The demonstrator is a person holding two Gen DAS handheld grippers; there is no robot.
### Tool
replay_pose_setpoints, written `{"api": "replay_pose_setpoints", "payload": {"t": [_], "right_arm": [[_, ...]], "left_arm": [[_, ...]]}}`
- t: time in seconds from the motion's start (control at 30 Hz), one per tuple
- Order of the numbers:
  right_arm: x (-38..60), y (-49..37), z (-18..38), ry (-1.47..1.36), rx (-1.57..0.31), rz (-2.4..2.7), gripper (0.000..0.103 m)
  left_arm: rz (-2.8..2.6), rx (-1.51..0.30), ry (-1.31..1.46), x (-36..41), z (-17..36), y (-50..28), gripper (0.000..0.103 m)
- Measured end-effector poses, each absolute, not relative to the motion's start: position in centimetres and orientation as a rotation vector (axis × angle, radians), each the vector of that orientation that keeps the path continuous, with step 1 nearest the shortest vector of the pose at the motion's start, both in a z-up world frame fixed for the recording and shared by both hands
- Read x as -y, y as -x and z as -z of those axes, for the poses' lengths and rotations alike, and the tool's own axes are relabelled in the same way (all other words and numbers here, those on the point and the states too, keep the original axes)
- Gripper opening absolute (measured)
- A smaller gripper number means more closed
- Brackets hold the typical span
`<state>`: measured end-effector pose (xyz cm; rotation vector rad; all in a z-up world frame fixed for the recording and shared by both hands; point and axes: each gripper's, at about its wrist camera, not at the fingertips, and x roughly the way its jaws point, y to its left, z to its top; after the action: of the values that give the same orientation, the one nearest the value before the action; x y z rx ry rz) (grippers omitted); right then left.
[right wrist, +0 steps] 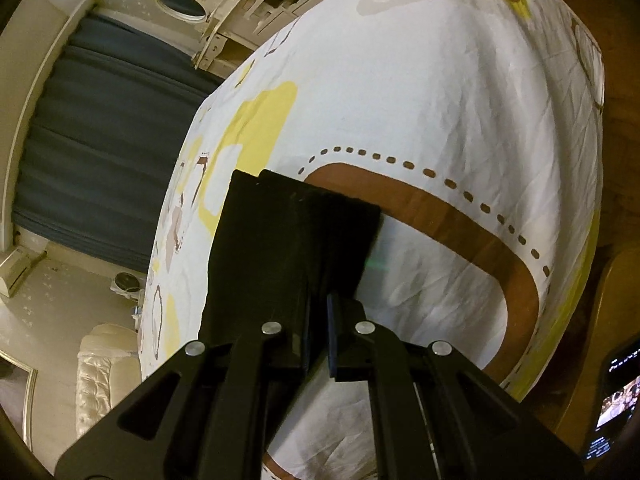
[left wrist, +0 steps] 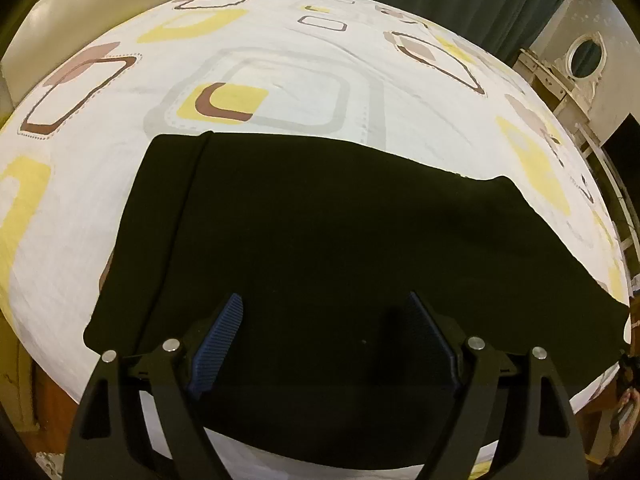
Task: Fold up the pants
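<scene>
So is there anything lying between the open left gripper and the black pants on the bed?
Nothing visible. The left gripper hangs open directly over the black fabric pants, which lie spread on the white patterned bedsheet with nothing on top of them. The right gripper is already shut on one end.

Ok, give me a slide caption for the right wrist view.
Right tool shut on the black pants, held over the patterned bedsheet.

I see black pants [left wrist: 320, 240] spread flat across the patterned bed sheet [left wrist: 280, 52], one end lifted, layered edges showing.
</scene>
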<state>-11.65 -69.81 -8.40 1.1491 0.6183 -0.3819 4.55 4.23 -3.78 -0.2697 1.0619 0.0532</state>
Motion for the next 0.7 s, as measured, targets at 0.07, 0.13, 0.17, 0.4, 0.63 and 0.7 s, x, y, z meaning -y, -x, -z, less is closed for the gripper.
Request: {"api": "replay_pose_setpoints", "payload": {"t": [0.07,0.13,0.17,0.4,0.63,0.7], "right_arm": [[69.9,11.7,8.3,-1.149,-0.620,0.377,0.006],[70.1,12.2,8.3,-1.153,-0.613,0.408,0.007],[70.6,12.6,8.4,-1.165,-0.605,0.420,0.009],[71.8,14.7,5.8,-1.139,-0.551,0.538,0.024],[63.9,4.6,-3.6,-0.868,-0.568,0.168,0.050],[59.1,-0.8,-4.4,-0.803,-0.655,-0.050,0.055]], "left_arm": [[-0.054,-1.063,0.264,-4.2,3.8,-4.5,0.082],[-0.052,-1.062,0.263,-4.2,3.9,-4.5,0.082],[-0.051,-1.062,0.263,-4.3,3.9,-4.5,0.082],[-0.061,-1.037,0.255,-4.3,3.1,-4.2,0.082],[0.067,-0.901,0.195,-1.1,-0.3,-3.0,0.082],[0.114,-0.910,0.182,0.0,0.0,-3.3,0.082]]}}
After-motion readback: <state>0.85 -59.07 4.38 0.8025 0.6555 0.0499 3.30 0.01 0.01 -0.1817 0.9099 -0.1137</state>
